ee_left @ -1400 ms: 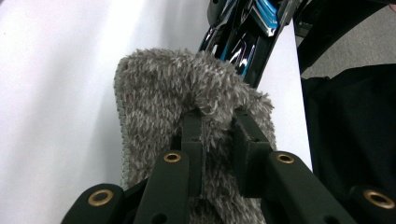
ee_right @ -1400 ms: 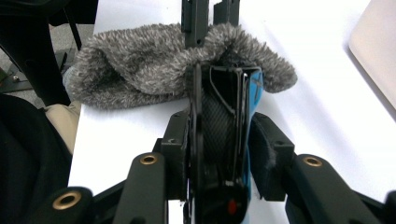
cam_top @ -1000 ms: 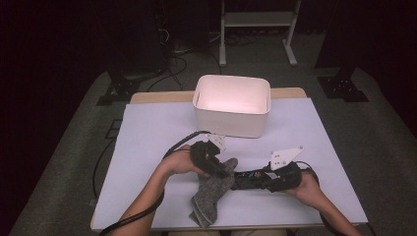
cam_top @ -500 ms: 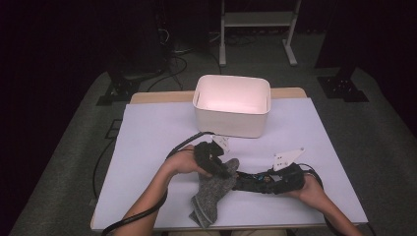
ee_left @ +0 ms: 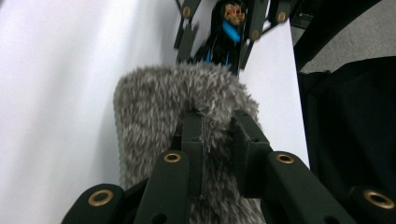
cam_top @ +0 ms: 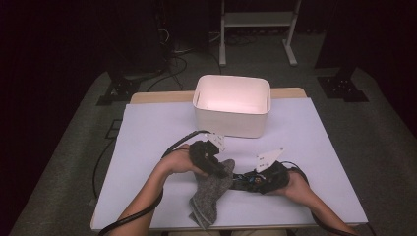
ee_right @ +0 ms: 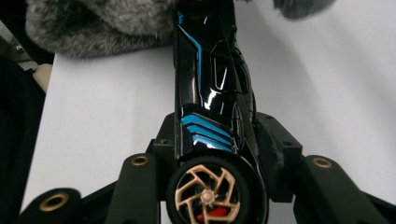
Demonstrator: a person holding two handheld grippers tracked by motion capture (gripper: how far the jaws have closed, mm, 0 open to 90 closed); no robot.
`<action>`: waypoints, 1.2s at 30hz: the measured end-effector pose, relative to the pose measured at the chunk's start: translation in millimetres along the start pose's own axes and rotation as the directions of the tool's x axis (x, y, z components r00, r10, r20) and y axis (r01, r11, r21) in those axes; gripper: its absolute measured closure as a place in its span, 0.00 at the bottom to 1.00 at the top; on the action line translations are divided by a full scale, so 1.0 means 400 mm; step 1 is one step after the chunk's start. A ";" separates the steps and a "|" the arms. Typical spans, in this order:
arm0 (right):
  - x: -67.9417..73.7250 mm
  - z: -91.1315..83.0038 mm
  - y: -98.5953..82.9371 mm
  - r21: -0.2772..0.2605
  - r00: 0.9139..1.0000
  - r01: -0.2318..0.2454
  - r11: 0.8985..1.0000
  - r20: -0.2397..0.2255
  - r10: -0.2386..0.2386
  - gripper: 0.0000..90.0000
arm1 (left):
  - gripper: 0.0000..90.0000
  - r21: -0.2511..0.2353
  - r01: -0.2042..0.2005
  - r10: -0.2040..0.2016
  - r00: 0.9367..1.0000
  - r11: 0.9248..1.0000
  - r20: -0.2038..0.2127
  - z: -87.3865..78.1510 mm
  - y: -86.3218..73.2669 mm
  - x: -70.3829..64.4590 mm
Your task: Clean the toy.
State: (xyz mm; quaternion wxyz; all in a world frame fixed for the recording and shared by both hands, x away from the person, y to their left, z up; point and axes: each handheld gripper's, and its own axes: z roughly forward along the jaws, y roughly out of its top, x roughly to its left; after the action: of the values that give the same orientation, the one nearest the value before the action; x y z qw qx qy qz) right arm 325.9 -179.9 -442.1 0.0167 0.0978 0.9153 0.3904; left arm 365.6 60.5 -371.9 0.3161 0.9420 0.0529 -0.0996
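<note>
Near the counter's [cam_top: 147, 128] front edge, my left gripper [ee_left: 217, 123] has its jaws pinched on the grey fuzzy cloth [ee_left: 173, 107], and my right gripper [ee_right: 217, 140] clamps the black toy car [ee_right: 212, 84]. I judge I'm wiping it; next, rub the cloth along the body.

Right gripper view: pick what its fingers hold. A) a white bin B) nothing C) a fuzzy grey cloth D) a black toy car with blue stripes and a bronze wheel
D: in the right gripper view the right gripper has its fingers closed on both sides of the black toy car, whose bronze-spoked wheel sits between them; the fuzzy grey cloth lies beyond.
</note>
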 end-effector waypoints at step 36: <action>-0.003 0.037 0.024 -0.017 1.000 0.006 1.000 -0.016 -0.006 0.70 | 0.86 0.040 -0.054 0.053 0.998 0.998 0.016 0.047 0.045 -0.013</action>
State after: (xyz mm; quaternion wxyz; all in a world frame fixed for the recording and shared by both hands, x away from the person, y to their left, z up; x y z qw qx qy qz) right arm 330.1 -163.2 -445.6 0.0115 0.0917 0.9123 0.3991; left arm 360.7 34.7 -374.9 0.2999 0.9485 0.0232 -0.0991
